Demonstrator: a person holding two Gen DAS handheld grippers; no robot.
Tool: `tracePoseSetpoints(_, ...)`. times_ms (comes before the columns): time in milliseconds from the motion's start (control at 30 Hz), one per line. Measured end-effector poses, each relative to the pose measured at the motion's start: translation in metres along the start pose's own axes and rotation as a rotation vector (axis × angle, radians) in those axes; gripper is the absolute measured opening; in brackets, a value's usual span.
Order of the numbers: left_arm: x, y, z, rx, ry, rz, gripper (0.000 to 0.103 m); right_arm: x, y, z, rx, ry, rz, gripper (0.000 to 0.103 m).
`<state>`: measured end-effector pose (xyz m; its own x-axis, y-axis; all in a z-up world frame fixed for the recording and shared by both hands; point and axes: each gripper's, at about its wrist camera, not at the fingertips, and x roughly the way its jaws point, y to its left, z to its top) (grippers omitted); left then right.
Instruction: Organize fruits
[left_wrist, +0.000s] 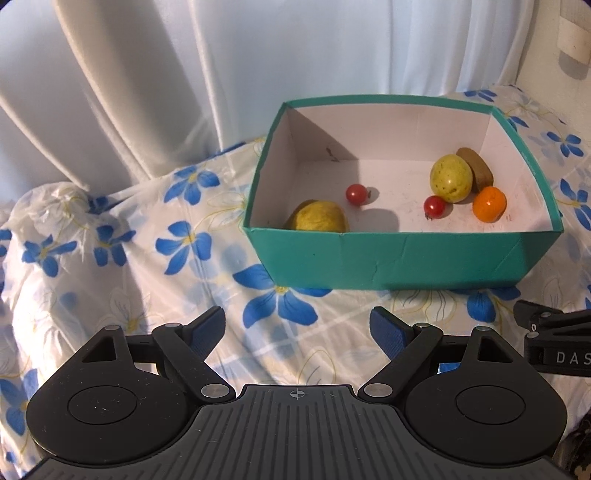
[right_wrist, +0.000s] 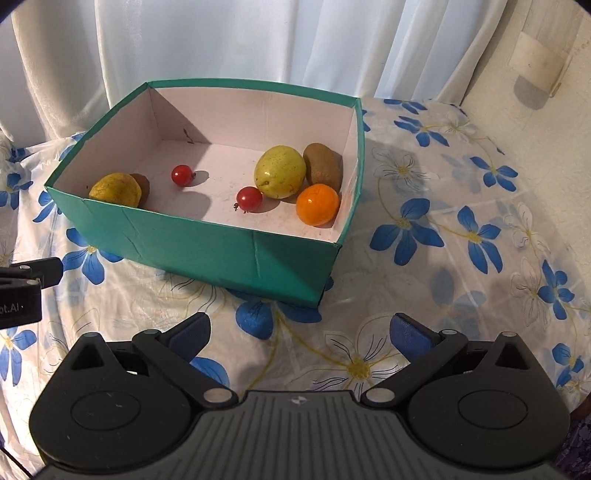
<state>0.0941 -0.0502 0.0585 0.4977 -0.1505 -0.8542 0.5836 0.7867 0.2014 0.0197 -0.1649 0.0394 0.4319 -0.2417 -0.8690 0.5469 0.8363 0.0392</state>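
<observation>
1. Left gripper (left_wrist: 297, 328) – nearest in left wrist view. Jaws wide apart, nothing betw. them; blue pads (left_wrist: 386, 330). Over the cloth, short of the box.

2. Right gripper (right_wrist: 300, 334) – nearest in right wrist view. Jaws wide apart, empty. Also over cloth, near box's front corner. Each gripper's black body shows at the edge of the other's view.

3. Floral cloth (right_wrist: 443, 236) – white w/ blue flowers, shiny clear cover on top. Carries the box.

4. Teal box (right_wrist: 207, 245) – open top, white inside, on cloth ahead of both grippers. All fruit is inside it:
 a. Yellow fruit, near-left corner (right_wrist: 115, 190) – against front wall; brown kiwi (right_wrist: 142, 184) just behind, touching or nearly.
 b. Cherry tomato, mid-floor (right_wrist: 182, 174) – alone, apart from others.
 c. Cherry tomato, front-centre (right_wrist: 249, 198) – just beside the green-yellow fruit.
 d. Orange citrus (right_wrist: 317, 199) – near right wall, front of the right-hand group.
 e. Green-yellow fruit (right_wrist: 280, 171) – speckled, behind tomato and citrus.
 f. Kiwi, right side (right_wrist: 323, 165) – touching the green-yellow fruit, close to right wall.

5. White curtain (right_wrist: 221, 37) – farthest, hanging in folds behind box.
</observation>
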Motion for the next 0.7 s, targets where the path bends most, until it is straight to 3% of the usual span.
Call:
tracePoseSetpoints(167,0.001,0.005,0.014,0.005,0.063,-0.017,0.09,-0.01,0.005,0.019,0.003,0.021,-0.006,0.103)
tracePoseSetpoints(400,0.004,0.012,0.029,-0.046,0.091,0.023,0.09,-0.015,0.004,0.041,0.021,0.046,-0.037,0.103)
tracePoseSetpoints(533,0.006,0.009,0.026,-0.039,0.109,0.005,0.09,-0.012,0.003,0.041,0.045,0.081,-0.007,0.103)
tracePoseSetpoints(700,0.01,0.005,0.022,-0.023,0.124,0.022,0.09,-0.011,0.006,0.035,0.035,0.091,-0.029,0.103)
